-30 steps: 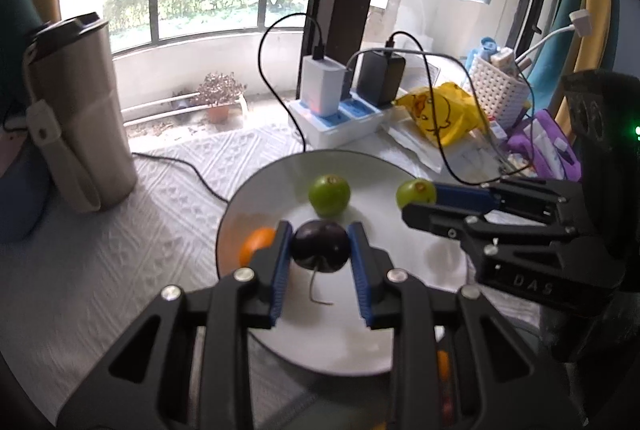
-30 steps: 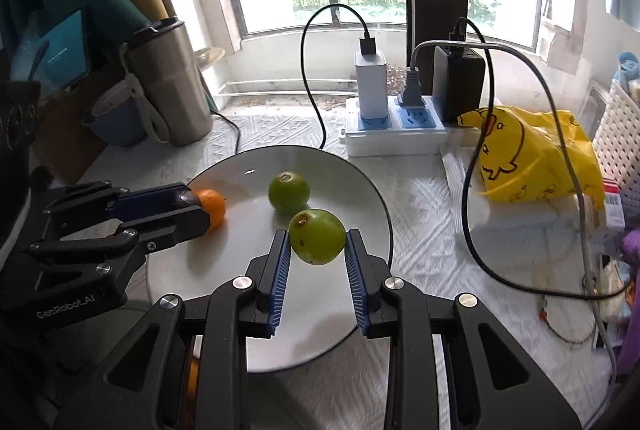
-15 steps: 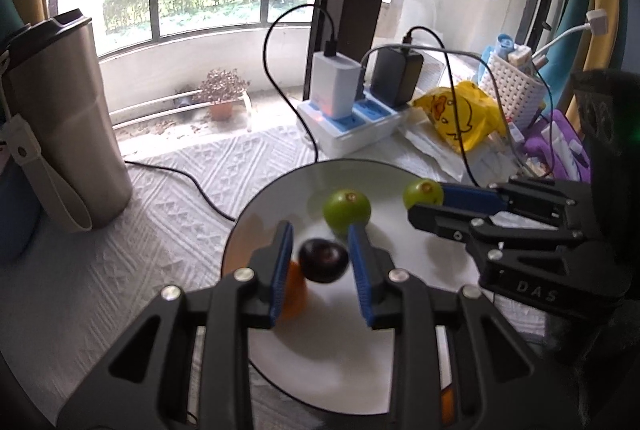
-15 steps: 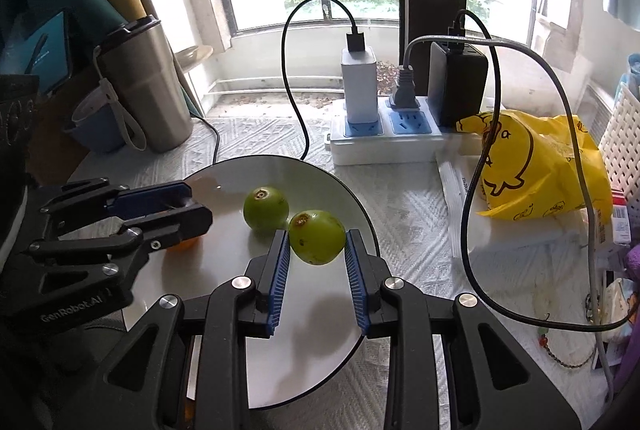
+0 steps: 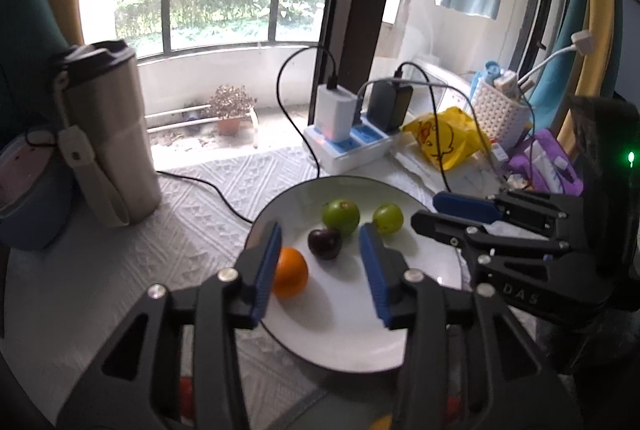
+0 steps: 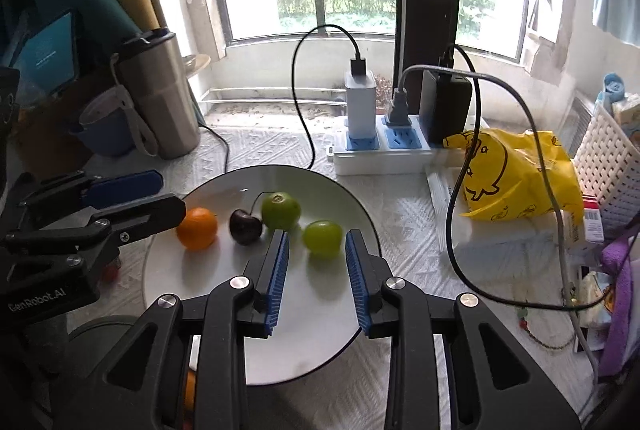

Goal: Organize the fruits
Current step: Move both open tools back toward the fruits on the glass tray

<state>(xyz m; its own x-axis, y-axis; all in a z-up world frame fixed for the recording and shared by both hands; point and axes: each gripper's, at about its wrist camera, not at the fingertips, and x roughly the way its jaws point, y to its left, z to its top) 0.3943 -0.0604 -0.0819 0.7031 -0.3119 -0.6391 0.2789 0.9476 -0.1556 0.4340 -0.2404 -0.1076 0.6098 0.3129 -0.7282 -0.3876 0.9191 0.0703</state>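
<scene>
Cherry (image 5: 324, 243) on plate (image 5: 340, 330), between parted left tongs (image 5: 320, 250)

The plate's (image 6: 360, 208) near rim is hidden behind the right gripper (image 6: 316, 250). An orange thing (image 6: 189, 388) below it is mostly hidden.

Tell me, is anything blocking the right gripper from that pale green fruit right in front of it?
Nothing visible. The right gripper has its jaws open, and the pale green fruit sits on the white plate just beyond them, with only bare plate between. The darker green fruit and cherry lie off to the left.
</scene>
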